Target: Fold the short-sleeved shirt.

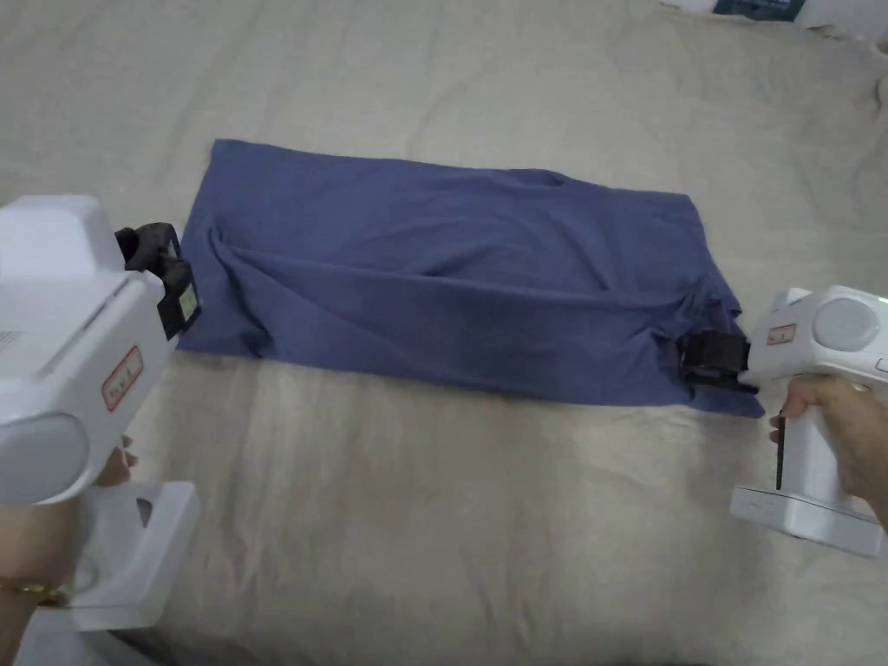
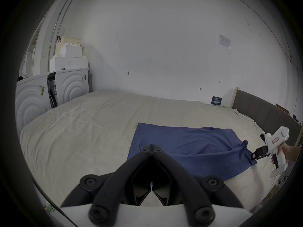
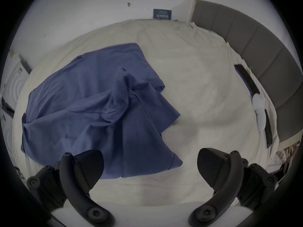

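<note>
Head view: blue short-sleeved shirt (image 1: 451, 277) spread as a long rumpled strip across the cream bed sheet (image 1: 451, 538), folded lengthwise. Left tongs (image 1: 165, 277) held just off the shirt's left end, apart from the cloth; white body with a red-bordered label, writing too small to read. Right tongs (image 1: 715, 360) at the shirt's near right corner, black tips over the cloth; whether pressing on it cannot be told from here. A hand (image 1: 837, 429) wrapped around the white handle, another red-bordered label on the body, also unreadable. Left gripper view: own jaws closed tip to tip, nothing between them, above the shirt's (image 2: 188, 145) left end. Right tongs (image 2: 259, 153) farther off at the shirt's far corner, just beside the hem. White appliances (image 2: 49, 91) with ringed panels and small stickers against the wall; a dark blue card (image 2: 216, 100) at the wall base, print illegible. Right gripper view: own jaws spread wide, empty, above the sheet beside the shirt's (image 3: 91, 107) creased corner. Grey padded headboard (image 3: 262, 53) along the right; same blue card (image 3: 162, 14), text unreadable.
</note>
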The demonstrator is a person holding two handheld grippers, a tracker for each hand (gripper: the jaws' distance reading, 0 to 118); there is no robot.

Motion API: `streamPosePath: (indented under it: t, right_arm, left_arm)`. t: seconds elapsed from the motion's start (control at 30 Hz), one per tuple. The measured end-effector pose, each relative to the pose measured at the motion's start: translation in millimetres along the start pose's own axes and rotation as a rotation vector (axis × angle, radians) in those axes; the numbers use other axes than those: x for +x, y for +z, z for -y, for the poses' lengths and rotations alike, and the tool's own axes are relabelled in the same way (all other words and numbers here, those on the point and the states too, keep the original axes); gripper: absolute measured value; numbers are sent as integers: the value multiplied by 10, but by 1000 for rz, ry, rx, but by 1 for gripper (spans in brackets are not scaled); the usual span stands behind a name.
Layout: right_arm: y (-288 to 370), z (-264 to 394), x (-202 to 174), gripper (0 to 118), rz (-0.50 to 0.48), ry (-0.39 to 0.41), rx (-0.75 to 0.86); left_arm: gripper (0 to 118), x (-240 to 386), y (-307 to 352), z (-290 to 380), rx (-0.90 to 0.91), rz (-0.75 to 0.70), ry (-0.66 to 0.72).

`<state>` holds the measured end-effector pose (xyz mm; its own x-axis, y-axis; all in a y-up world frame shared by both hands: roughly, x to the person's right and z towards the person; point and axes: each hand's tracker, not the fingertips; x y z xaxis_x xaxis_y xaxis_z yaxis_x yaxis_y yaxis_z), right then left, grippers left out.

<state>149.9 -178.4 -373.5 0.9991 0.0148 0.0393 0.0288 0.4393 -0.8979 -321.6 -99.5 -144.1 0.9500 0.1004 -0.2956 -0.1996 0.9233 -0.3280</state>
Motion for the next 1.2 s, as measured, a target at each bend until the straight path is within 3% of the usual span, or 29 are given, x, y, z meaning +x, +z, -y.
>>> streamPosePath:
  t: [0.07,0.1,0.13,0.17,0.27,0.4,0.47,0.53,0.57,0.73,0.9,0.93,1.03,1.13,1.17,1.2]
  right_arm:
    - [-58,-3,36,91,5,-34,-5]
    - [-74,-4,46,74,11,-41,-5]
    - [-73,3,52,50,18,-48,-4]
    - [-92,16,66,38,20,-53,-9]
    - [-116,41,82,17,-7,-68,-25]
    - [-75,1,36,10,-15,-47,-34]
    - [-24,-22,14,9,-17,-34,-39]
    - [32,-45,9,9,-21,-27,-34]
    - [74,-53,6,9,-23,-20,-26]
    - [194,-67,20,8,-39,3,-1]
    - [238,-54,24,8,-37,15,12]
    - [233,-45,10,8,-36,18,12]
    - [219,-30,-11,8,-27,31,9]
    - [194,-4,-41,8,-23,43,3]
    - [181,4,-43,8,-21,50,0]
    - [158,12,-48,8,-17,52,-3]
  left_arm:
    - [0,12,-49,5,-14,-2,-7]
    - [0,17,-70,12,-21,-6,-11]
    - [0,20,-94,18,-28,-11,-15]
    - [0,20,-115,21,-37,-12,-15]
    - [0,16,-194,33,-68,-19,-5]
    - [3,-37,-344,41,-148,-34,63]
    - [31,-97,-451,17,-217,-27,114]
    - [81,-156,-592,-33,-289,-6,134]
    - [95,-200,-695,-56,-342,-21,106]
    - [111,-350,-1079,-193,-499,-30,96]
    - [110,-432,-1530,-63,-724,-137,-14]
    - [103,-426,-1580,-12,-754,-152,-48]
    - [67,-422,-1703,162,-820,-188,-82]
    - [34,-426,-1700,230,-798,-128,33]
    - [22,-395,-1681,226,-789,-161,8]
    - [3,-379,-1669,225,-773,-141,2]
